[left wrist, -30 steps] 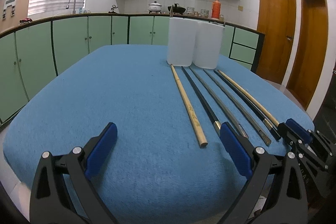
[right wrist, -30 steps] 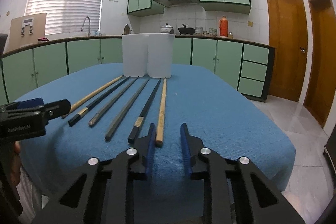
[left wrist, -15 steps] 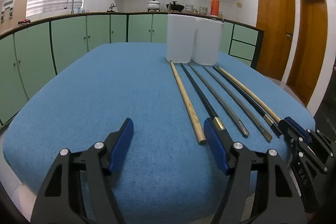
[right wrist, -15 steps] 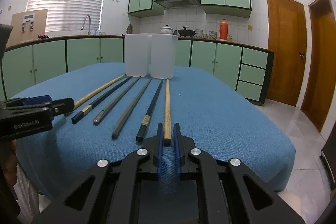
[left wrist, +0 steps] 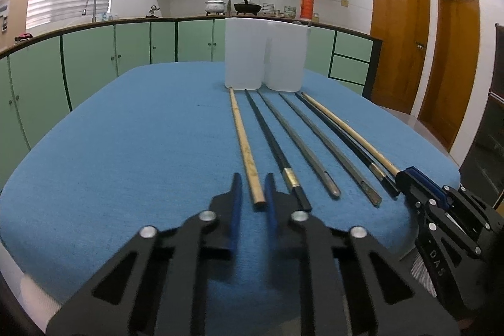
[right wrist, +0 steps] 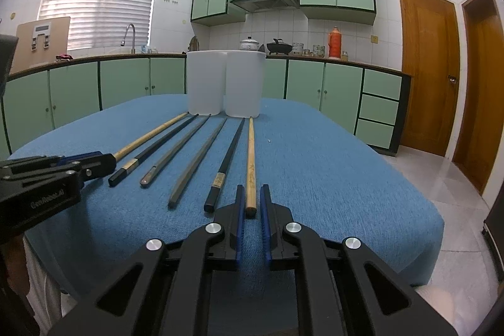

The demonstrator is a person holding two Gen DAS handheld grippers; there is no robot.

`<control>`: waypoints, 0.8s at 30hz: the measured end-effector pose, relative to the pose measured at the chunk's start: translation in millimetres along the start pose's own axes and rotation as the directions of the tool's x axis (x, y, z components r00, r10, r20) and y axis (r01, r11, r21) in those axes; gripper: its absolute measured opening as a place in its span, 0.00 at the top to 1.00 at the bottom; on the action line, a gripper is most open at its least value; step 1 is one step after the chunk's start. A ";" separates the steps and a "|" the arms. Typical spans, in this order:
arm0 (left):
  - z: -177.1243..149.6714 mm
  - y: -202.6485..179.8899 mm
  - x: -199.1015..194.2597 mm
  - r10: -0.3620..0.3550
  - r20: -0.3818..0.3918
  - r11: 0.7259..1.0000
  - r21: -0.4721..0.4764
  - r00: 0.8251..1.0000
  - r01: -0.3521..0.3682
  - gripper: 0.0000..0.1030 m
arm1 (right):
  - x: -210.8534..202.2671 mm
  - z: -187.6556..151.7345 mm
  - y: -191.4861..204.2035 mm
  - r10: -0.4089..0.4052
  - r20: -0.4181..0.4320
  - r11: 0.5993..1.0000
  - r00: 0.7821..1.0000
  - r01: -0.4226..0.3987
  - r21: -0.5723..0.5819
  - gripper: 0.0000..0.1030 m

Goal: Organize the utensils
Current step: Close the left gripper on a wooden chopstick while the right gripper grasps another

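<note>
At the bottom centre of the left wrist view, the left gripper (left wrist: 253, 180) has its jaws drawn in to a narrow slot. Its blue pads (left wrist: 235, 210) sit on either side of the near end of the left wooden chopstick (left wrist: 242, 134), gripping it where it lies on the blue cloth (left wrist: 141, 147). At the bottom centre of the right wrist view, the right gripper (right wrist: 252, 188) is pulled in just as tight, with the near tip of the right wooden chopstick (right wrist: 251, 153) caught between its pads. That same gripper shows at the lower right edge of the left view, at the end of the outermost stick.

Both sticks lie flat on the cloth, not lifted. Between them run four more, side by side and slightly fanned: the black chopsticks (left wrist: 268, 134), one next to each wooden stick, and the grey chopsticks (left wrist: 298, 144) in the middle. All six point away toward the centre of the frame.

At their far tips stand two white tubs (left wrist: 244, 65), upright and touching each other; the left wooden stick ends at the foot of the left tub. Beyond the table, green cabinets (left wrist: 88, 59) line the wall under a counter, and brown doors (left wrist: 398, 30) fill the upper right.
</note>
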State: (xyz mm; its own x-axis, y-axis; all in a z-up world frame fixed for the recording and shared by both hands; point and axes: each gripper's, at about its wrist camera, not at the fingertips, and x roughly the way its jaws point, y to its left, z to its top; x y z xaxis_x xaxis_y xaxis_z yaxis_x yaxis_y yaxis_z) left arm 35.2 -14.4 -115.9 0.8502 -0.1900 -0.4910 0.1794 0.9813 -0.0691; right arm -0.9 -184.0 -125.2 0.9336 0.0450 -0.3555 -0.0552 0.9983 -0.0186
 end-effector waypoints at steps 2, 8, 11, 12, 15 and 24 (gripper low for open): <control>-1.1 -3.5 0.1 0.007 0.002 1.000 0.003 1.000 -0.007 0.91 | 0.3 -0.3 0.2 -0.001 0.002 1.000 1.000 0.001 0.001 0.91; -3.6 -9.9 -1.7 0.029 0.007 1.000 0.006 1.000 -0.029 0.92 | 0.1 -3.8 0.7 -0.006 0.015 1.000 1.000 0.006 0.000 0.90; -3.5 -7.2 -4.6 0.033 0.006 0.999 -0.001 0.999 -0.033 0.93 | -1.7 -5.5 -1.2 0.010 0.014 1.000 1.000 -0.010 0.009 0.93; -3.8 -7.7 -5.7 0.034 0.006 0.999 -0.003 0.999 -0.034 0.93 | -2.1 -5.1 -1.6 0.016 0.011 1.000 1.000 -0.016 0.012 0.93; -1.7 -7.3 -8.9 0.034 0.006 0.999 -0.011 0.999 -0.034 0.93 | -2.9 -2.8 -3.2 0.025 0.005 1.000 1.000 -0.025 0.013 0.93; 17.3 -4.6 -33.6 0.055 0.076 0.998 0.002 0.996 -0.056 0.94 | -21.7 25.5 -14.6 0.034 0.044 0.999 0.998 -0.035 0.016 0.93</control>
State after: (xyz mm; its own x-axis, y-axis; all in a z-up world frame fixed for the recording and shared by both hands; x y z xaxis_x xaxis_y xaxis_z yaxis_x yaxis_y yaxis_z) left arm 14.4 -13.0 -84.1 0.8941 -0.1372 -0.4264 0.1328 0.9903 -0.0400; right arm -11.3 -198.7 -93.4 0.9459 0.0804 -0.3142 -0.0819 0.9966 0.0084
